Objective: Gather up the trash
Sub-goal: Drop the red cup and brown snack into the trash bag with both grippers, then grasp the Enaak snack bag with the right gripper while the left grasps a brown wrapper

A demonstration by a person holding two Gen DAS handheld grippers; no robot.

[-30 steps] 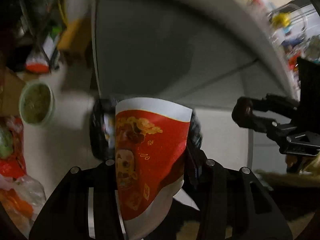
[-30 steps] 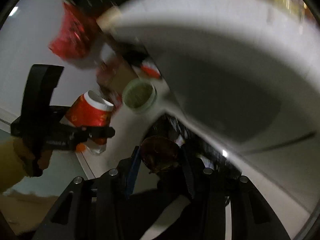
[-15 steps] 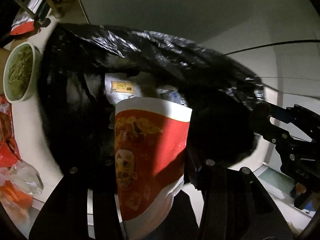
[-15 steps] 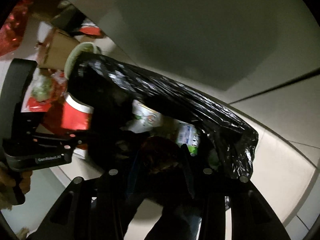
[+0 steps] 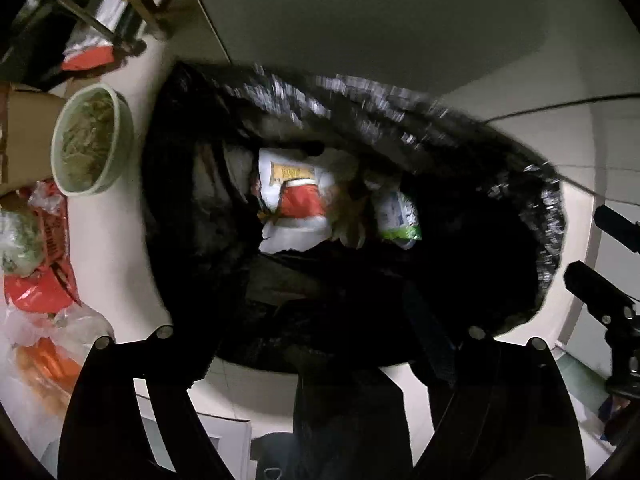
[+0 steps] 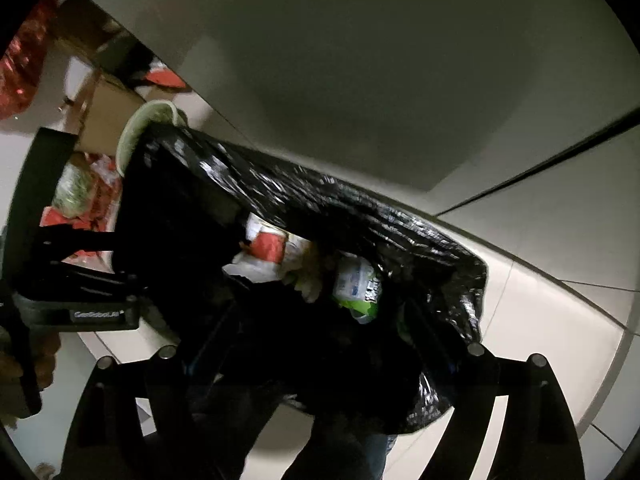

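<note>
A black trash bag (image 5: 460, 148) stands open on the floor, also in the right wrist view (image 6: 360, 216). Inside it lies the red and white paper cup (image 5: 298, 204), seen too from the right (image 6: 266, 246), among wrappers and a green and white packet (image 5: 396, 216). My left gripper (image 5: 320, 300) is open and empty above the bag's mouth. My right gripper (image 6: 320, 320) is open and empty over the bag; the left gripper's body (image 6: 80, 280) shows at its left.
A green bowl of noodles (image 5: 90, 140) stands left of the bag by a cardboard box (image 5: 24, 136). Red snack wrappers and clear plastic bags (image 5: 40, 280) lie at the left. A white cabinet wall (image 5: 400, 20) rises behind the bag.
My left gripper has opened and the red cup has dropped into the bag. My right gripper has opened too; the dark item it held is gone from between its fingers.
</note>
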